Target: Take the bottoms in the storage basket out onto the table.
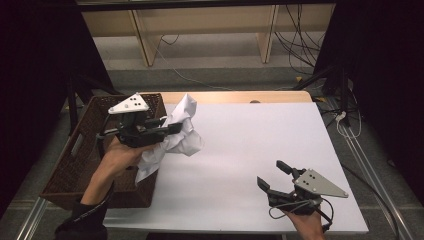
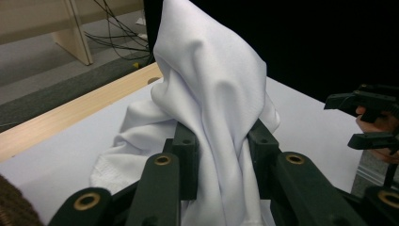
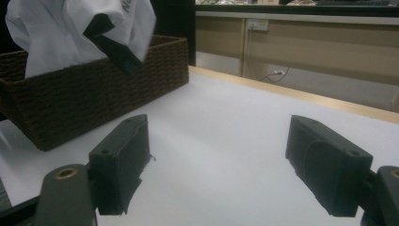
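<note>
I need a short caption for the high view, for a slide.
Left claw holds white cloth beside wicker basket; right claw open over table.

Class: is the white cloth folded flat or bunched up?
Bunched up: the white cloth hangs crumpled from the left gripper, its fingers pinching it.

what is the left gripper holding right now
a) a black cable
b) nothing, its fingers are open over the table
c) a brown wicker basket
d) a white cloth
d: in the left gripper view the left gripper has its fingers pressed on either side of a bunched white cloth, and the high view shows the cloth lifted beside the basket.
</note>
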